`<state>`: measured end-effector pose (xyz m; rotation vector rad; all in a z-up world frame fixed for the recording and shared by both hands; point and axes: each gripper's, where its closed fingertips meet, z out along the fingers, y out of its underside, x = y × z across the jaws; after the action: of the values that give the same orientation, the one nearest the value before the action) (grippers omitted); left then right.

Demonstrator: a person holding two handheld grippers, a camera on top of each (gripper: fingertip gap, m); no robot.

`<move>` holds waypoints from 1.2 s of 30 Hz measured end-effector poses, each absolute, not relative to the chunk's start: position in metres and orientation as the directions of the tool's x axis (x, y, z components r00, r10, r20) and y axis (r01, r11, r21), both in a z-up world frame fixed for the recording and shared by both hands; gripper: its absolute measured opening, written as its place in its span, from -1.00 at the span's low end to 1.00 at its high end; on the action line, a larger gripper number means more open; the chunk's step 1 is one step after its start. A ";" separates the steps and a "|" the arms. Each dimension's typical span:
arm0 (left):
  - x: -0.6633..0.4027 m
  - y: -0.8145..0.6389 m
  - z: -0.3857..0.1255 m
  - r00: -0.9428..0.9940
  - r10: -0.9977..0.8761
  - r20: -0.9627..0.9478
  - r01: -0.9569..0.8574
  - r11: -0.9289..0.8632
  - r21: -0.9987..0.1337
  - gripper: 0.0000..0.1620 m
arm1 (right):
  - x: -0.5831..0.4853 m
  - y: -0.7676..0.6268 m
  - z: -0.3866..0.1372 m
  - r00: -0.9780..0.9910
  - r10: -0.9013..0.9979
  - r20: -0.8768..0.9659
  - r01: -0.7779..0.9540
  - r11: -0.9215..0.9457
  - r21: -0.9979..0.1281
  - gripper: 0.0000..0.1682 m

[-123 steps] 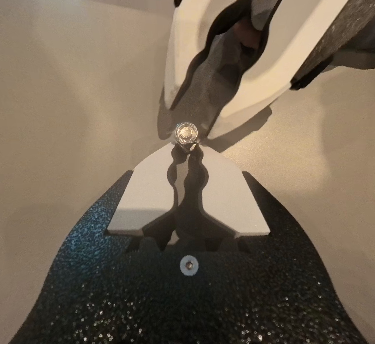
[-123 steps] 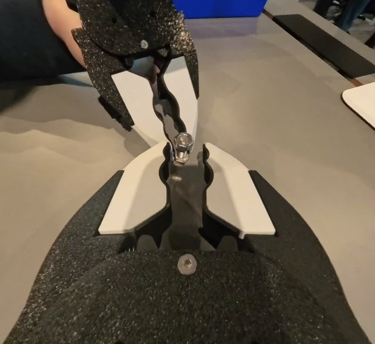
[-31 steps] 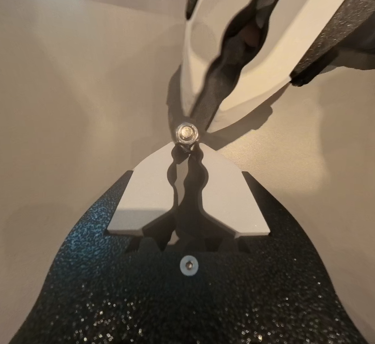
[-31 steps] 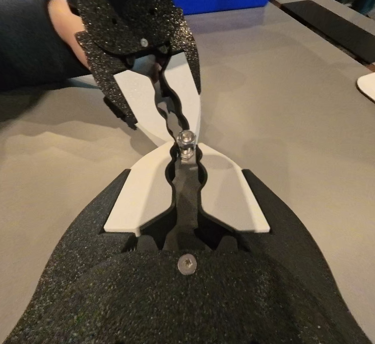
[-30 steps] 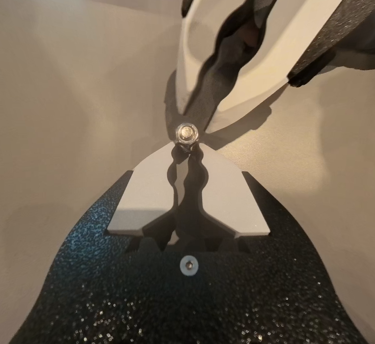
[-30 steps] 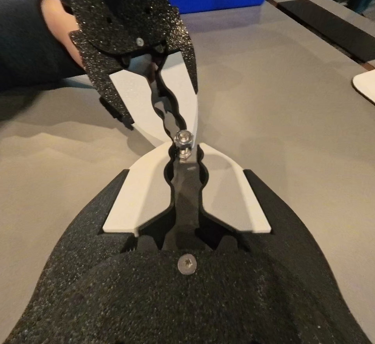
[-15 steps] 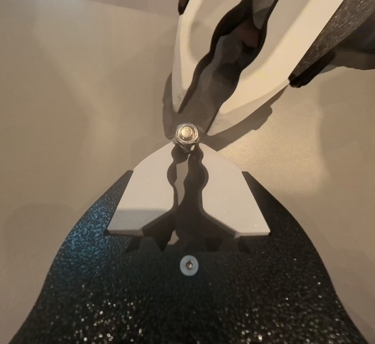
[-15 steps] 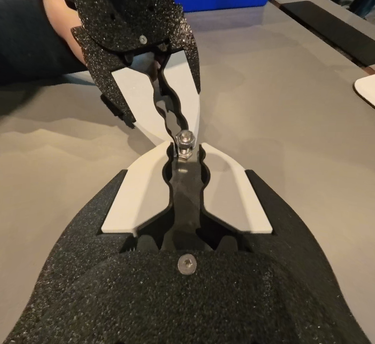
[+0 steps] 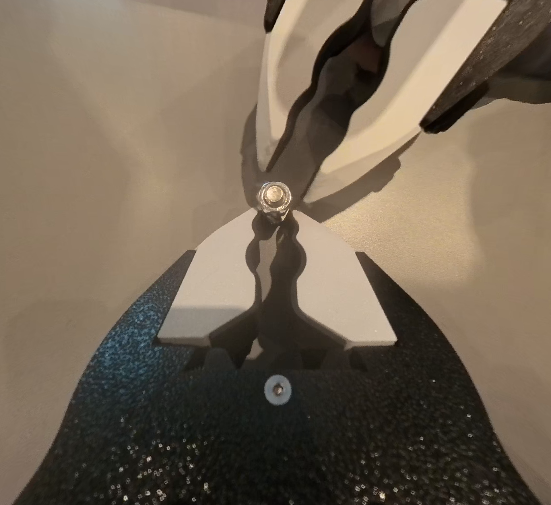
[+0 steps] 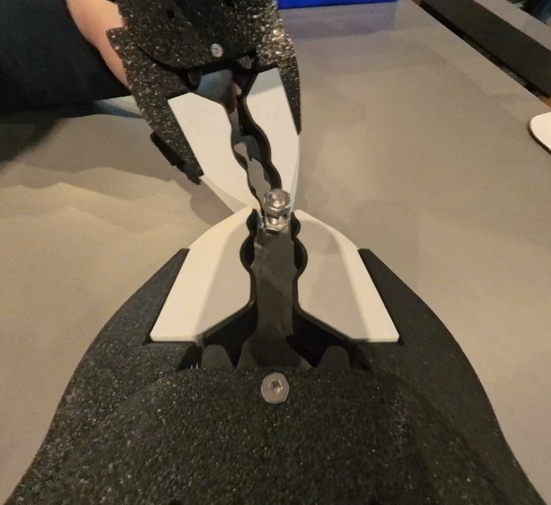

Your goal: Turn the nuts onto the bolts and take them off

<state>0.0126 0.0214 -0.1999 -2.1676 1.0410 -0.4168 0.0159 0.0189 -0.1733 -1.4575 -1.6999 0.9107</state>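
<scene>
Bolt [image 10: 272,223] shank hidden between tool tips

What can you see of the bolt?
The bolt is small, silvery metal and held in the air over the grey table, tip towards the left wrist camera. A nut sits near its tip, with the flat end poking through. After a short threaded gap comes a second hex, head or nut, cannot tell. The left gripper has its jaws closed on it. The right gripper has its jaws flanking it, contact unclear.
</scene>
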 end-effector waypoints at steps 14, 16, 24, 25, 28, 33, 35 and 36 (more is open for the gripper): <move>0.017 0.011 -0.200 0.600 -0.800 -0.003 -0.568 -0.423 -0.706 -0.58 | 0.019 0.022 -0.163 -0.105 0.994 0.034 0.428 0.076 -0.901 -0.60; 0.020 0.006 -0.198 0.597 -0.802 0.039 -0.541 -0.437 -0.719 -0.45 | 0.018 0.024 -0.166 -0.095 0.995 0.017 0.453 0.058 -0.890 -0.57; 0.005 -0.004 -0.197 0.624 -0.777 0.084 -0.498 -0.478 -0.724 -0.26 | 0.008 0.018 -0.181 -0.135 0.991 0.021 0.535 0.091 -0.840 -0.63; 0.004 -0.004 -0.197 0.625 -0.776 0.084 -0.498 -0.479 -0.723 -0.26 | 0.007 0.018 -0.181 -0.136 0.990 0.028 0.538 0.097 -0.838 -0.63; 0.005 -0.006 -0.197 0.618 -0.781 0.088 -0.498 -0.475 -0.725 -0.28 | 0.003 0.020 -0.182 -0.127 0.991 0.044 0.541 0.106 -0.834 -0.60; 0.005 -0.006 -0.197 0.616 -0.783 0.084 -0.502 -0.473 -0.724 -0.29 | 0.001 0.019 -0.183 -0.136 0.990 0.038 0.547 0.107 -0.830 -0.77; 0.004 -0.005 -0.197 0.618 -0.781 0.087 -0.498 -0.475 -0.725 -0.30 | 0.001 0.019 -0.183 -0.129 0.990 0.054 0.546 0.116 -0.830 -0.77; 0.004 -0.005 -0.197 0.618 -0.781 0.088 -0.498 -0.475 -0.725 -0.30 | 0.001 0.020 -0.183 -0.123 0.991 0.062 0.545 0.119 -0.830 -0.77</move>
<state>0.0038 -0.0054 -0.1971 -2.1694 0.9991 -0.5435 0.0006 0.0200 -0.1830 -1.4961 -1.7505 0.8751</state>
